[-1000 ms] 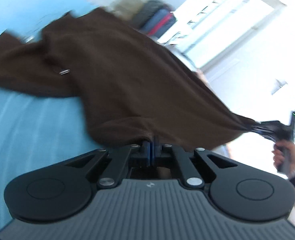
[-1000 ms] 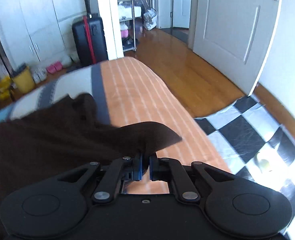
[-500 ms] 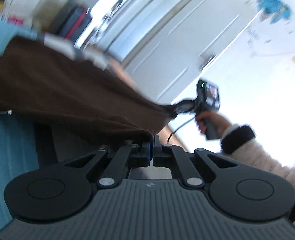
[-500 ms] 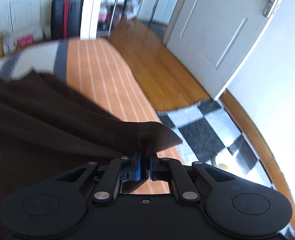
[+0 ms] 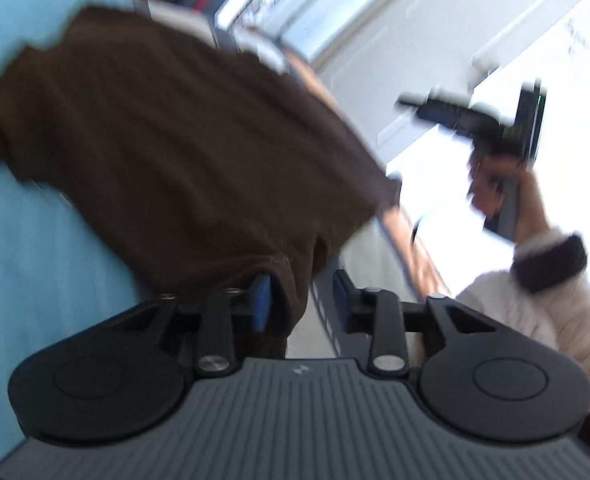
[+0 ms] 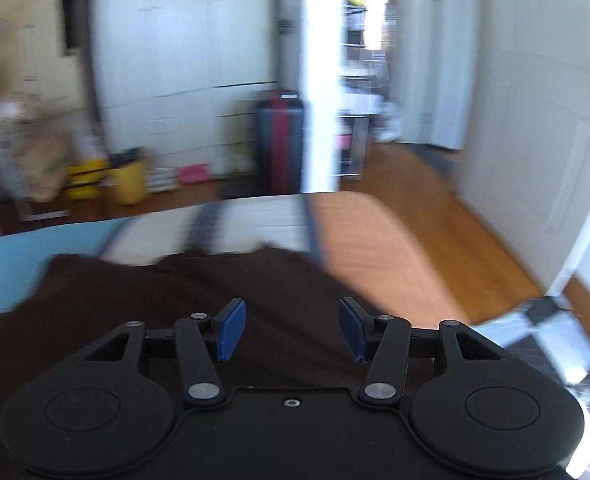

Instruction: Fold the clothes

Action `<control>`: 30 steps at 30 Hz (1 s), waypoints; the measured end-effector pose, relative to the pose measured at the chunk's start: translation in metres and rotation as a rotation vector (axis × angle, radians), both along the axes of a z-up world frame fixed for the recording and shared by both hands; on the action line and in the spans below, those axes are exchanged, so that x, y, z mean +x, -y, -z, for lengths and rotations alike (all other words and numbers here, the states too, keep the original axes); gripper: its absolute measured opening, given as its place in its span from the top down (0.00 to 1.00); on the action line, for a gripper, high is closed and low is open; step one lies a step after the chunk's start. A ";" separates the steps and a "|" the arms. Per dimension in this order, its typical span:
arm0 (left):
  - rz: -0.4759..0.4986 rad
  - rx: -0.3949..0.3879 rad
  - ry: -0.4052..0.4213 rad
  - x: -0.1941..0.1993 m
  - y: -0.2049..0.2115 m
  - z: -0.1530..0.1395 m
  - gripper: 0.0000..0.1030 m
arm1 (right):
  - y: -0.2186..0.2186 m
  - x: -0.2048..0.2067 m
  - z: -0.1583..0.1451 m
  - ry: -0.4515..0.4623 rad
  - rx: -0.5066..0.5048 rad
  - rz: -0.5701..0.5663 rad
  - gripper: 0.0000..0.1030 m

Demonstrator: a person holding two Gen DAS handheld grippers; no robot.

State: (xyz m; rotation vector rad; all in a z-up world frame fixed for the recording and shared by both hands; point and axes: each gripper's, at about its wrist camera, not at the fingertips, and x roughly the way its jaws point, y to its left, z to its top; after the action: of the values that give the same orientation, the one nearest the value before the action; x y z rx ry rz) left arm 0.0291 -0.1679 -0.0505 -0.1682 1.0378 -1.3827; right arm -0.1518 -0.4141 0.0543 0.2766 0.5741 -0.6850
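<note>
A dark brown garment lies spread on the bed's light blue sheet. My left gripper is at its near edge with jaws opening. A fold of the cloth rests against the left blue pad, but the pads do not press it. In the right wrist view the garment lies below my right gripper. That gripper's jaws are opening with nothing between them. The left wrist view, blurred, shows the right gripper raised beyond the cloth's far corner, held by a hand in a pale sleeve.
The bed cover turns to white stripes and then orange toward the far end. Past the bed are a dark suitcase, a yellow bin, a white door, wooden floor and a checkered mat.
Both grippers were shut on the garment's corners and have opened. The cloth has dropped slack onto the bed. The right gripper has lifted off its corner and now looks toward the room.
</note>
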 end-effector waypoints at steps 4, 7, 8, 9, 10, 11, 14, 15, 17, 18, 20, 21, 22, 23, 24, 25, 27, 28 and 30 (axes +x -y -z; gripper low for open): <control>-0.193 0.106 0.061 0.037 -0.013 -0.012 0.50 | -0.047 0.043 0.009 0.004 0.009 -0.279 0.45; -0.321 0.311 0.105 0.078 -0.001 -0.001 0.50 | -0.105 0.089 0.016 -0.060 -0.036 -0.507 0.45; -0.360 0.311 0.072 0.093 0.000 0.005 0.50 | -0.129 0.100 0.018 -0.075 -0.047 -0.573 0.45; -0.396 0.292 0.004 0.106 0.001 0.013 0.50 | -0.147 0.113 0.021 -0.087 -0.047 -0.637 0.45; -0.431 0.268 -0.069 0.116 0.003 0.022 0.50 | -0.164 0.126 0.023 -0.100 -0.042 -0.691 0.45; -0.467 0.246 -0.126 0.124 0.004 0.030 0.50 | -0.178 0.137 0.028 -0.111 -0.036 -0.737 0.44; -0.564 0.260 -0.122 0.131 -0.003 0.048 0.50 | -0.213 0.169 0.046 -0.155 -0.031 -0.825 0.39; -0.590 0.262 -0.103 0.131 -0.006 0.052 0.50 | -0.219 0.178 0.054 -0.173 -0.046 -0.836 0.39; -0.614 0.233 -0.085 0.132 -0.011 0.052 0.50 | -0.230 0.195 0.069 -0.210 -0.076 -0.858 0.39; -0.626 0.219 -0.079 0.134 -0.013 0.052 0.50 | -0.236 0.204 0.077 -0.229 -0.091 -0.868 0.39; -0.650 0.191 -0.053 0.139 -0.015 0.051 0.50 | -0.245 0.217 0.090 -0.250 -0.112 -0.892 0.40; -0.666 0.185 -0.038 0.141 -0.016 0.051 0.50 | -0.249 0.222 0.096 -0.255 -0.120 -0.905 0.41; -0.685 0.200 -0.021 0.145 -0.017 0.052 0.50 | -0.252 0.227 0.101 -0.260 -0.133 -0.913 0.60; -0.700 0.222 -0.007 0.148 -0.018 0.053 0.50 | -0.252 0.229 0.103 -0.259 -0.165 -0.896 0.92; -0.711 0.238 -0.004 0.151 -0.019 0.055 0.50 | -0.247 0.229 0.101 -0.245 -0.175 -0.862 0.91; -0.716 0.243 -0.018 0.153 -0.020 0.057 0.50 | -0.239 0.224 0.094 -0.211 -0.147 -0.837 0.92; -0.726 0.248 -0.050 0.158 -0.023 0.062 0.50 | -0.216 0.208 0.073 -0.136 -0.105 -0.773 0.92; -0.730 0.239 -0.065 0.159 -0.024 0.062 0.50 | -0.203 0.200 0.062 -0.100 -0.078 -0.738 0.92; -0.730 0.241 -0.065 0.158 -0.024 0.060 0.50 | -0.170 0.180 0.035 -0.052 -0.020 -0.657 0.92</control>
State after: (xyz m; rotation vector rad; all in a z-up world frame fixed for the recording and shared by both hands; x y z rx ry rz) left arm 0.1872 -0.1442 -0.1106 -0.3724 1.0435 -0.5922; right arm 0.0280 -0.2437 0.0192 0.0402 0.6608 -0.0622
